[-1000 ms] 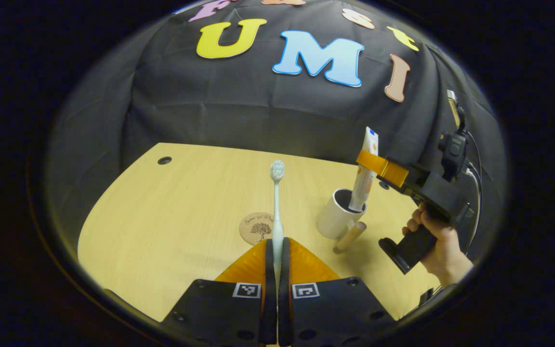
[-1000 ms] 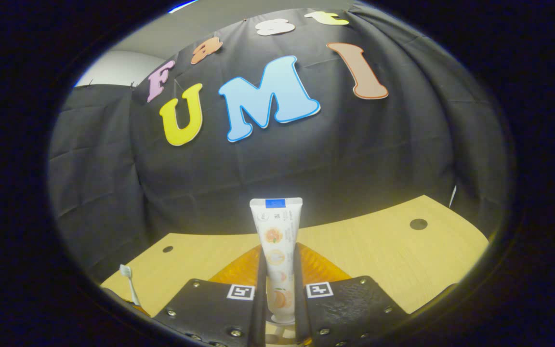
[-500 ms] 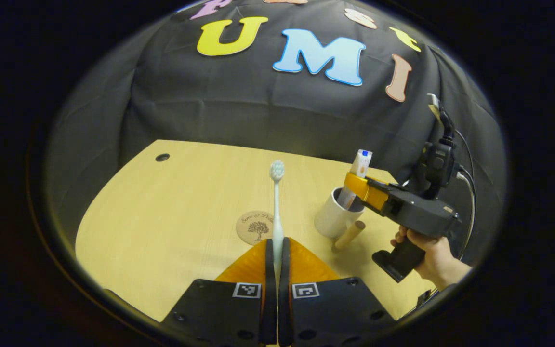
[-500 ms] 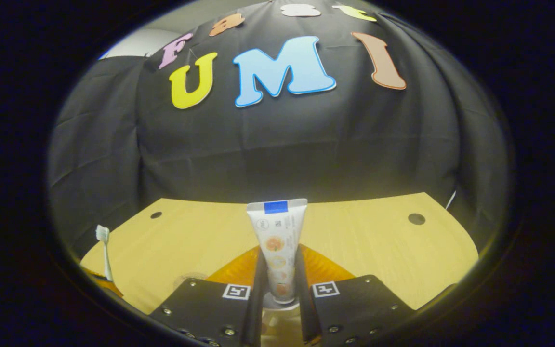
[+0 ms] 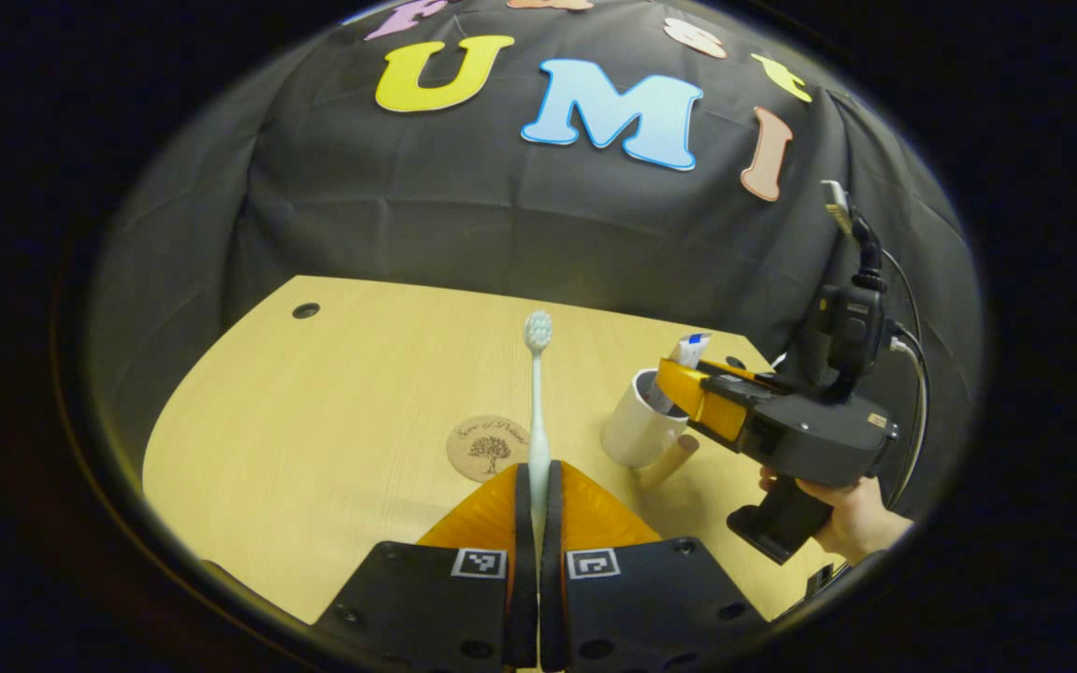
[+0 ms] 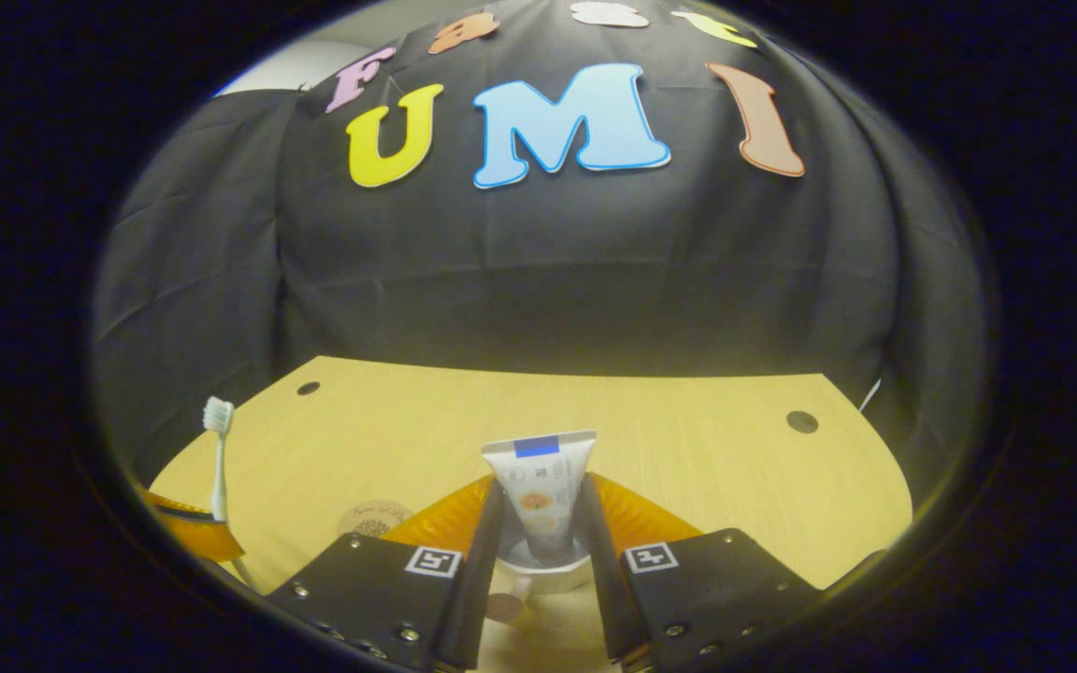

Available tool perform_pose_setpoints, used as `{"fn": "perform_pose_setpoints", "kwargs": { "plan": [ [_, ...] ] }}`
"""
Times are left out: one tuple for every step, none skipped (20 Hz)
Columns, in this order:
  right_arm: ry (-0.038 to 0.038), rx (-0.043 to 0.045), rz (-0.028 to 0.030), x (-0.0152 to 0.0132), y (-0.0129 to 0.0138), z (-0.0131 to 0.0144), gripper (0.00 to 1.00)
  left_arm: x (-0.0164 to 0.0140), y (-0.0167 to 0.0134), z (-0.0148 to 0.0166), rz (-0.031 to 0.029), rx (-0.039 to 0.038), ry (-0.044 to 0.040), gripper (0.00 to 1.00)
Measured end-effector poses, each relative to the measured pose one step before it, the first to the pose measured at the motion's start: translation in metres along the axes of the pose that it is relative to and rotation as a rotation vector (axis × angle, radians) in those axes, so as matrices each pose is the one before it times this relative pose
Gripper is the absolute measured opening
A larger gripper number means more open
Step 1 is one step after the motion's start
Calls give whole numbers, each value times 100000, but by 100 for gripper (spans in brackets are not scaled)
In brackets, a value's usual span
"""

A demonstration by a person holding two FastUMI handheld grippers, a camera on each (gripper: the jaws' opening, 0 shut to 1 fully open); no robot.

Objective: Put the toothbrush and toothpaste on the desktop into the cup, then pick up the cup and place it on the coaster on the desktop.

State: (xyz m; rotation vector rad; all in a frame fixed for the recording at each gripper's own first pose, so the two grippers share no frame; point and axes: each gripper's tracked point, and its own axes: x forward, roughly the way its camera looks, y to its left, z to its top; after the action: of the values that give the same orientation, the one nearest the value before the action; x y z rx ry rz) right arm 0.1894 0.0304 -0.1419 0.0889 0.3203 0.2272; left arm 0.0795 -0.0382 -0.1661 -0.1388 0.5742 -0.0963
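The left gripper (image 5: 535,486) was clenched on the upright toothbrush (image 5: 537,393) above the desktop (image 5: 333,374). Beyond lay the coaster (image 5: 487,448); the cup (image 5: 637,432) stood beside it, toothpaste (image 6: 538,486) inside between the right gripper's (image 6: 539,523) parted fingers.

Light wood-grain desktop (image 5: 333,393). White cup (image 5: 632,432) with tan wooden handle (image 5: 667,462). Pale toothbrush (image 5: 537,393), white bristles. White toothpaste tube (image 6: 538,481), blue band on top, orange fruit print. Brown round coaster (image 5: 485,448), dark tree motif.
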Motion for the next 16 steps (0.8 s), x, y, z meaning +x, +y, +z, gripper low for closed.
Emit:
{"fn": "perform_pose_setpoints", "kwargs": {
  "plan": [
    [481,-475,-14,-489,-106,21,46,172,-294,283,-1412,-351,-1230,8],
    [-823,-150,1200,-722,162,261,49,285,-232,440,-1345,-288,-1568,8],
    [-3966,389,1222,-767,229,914,47,282,-247,415,-1269,214,-1613,10],
    [-5644,-603,-773,-615,-239,1229,49,469,-208,297,-1006,740,-1463,10],
    [-5291,-1770,-1758,-631,-415,1564,49,414,-252,355,-754,1044,-1158,9],
    [-4429,-1467,-2875,-545,-685,1298,49,471,-239,478,-1206,995,-1315,9],
    [-3177,-193,-1515,-378,-445,1100,49,417,-336,498,-1354,933,-1498,9],
    [-2270,1112,-917,-449,-191,707,49,462,-368,356,-1461,797,-1359,10],
    [-1034,1593,-462,-394,-234,635,46,424,-489,436,-1852,741,-1468,9],
    [-200,1326,-258,-304,-85,118,49,587,-533,473,-1864,775,-1506,9],
    [410,495,-1436,-383,-439,178,73,555,-634,640,-2137,944,-1824,9],
    [301,29,-554,-432,-218,76,96,647,-450,593,-1907,1183,-1996,9],
    [555,-368,-1326,-542,-291,170,92,558,-471,772,-2010,1065,-2584,9],
    [623,-508,-1482,-372,-490,-41,96,607,-544,968,-2268,663,-3518,9],
    [794,-161,-1253,-558,-418,-6,96,671,-499,1134,-2465,13,-4307,9],
    [561,674,-1456,-563,-568,-118,96,527,-465,622,-2515,285,-2615,8]
  ]
}}
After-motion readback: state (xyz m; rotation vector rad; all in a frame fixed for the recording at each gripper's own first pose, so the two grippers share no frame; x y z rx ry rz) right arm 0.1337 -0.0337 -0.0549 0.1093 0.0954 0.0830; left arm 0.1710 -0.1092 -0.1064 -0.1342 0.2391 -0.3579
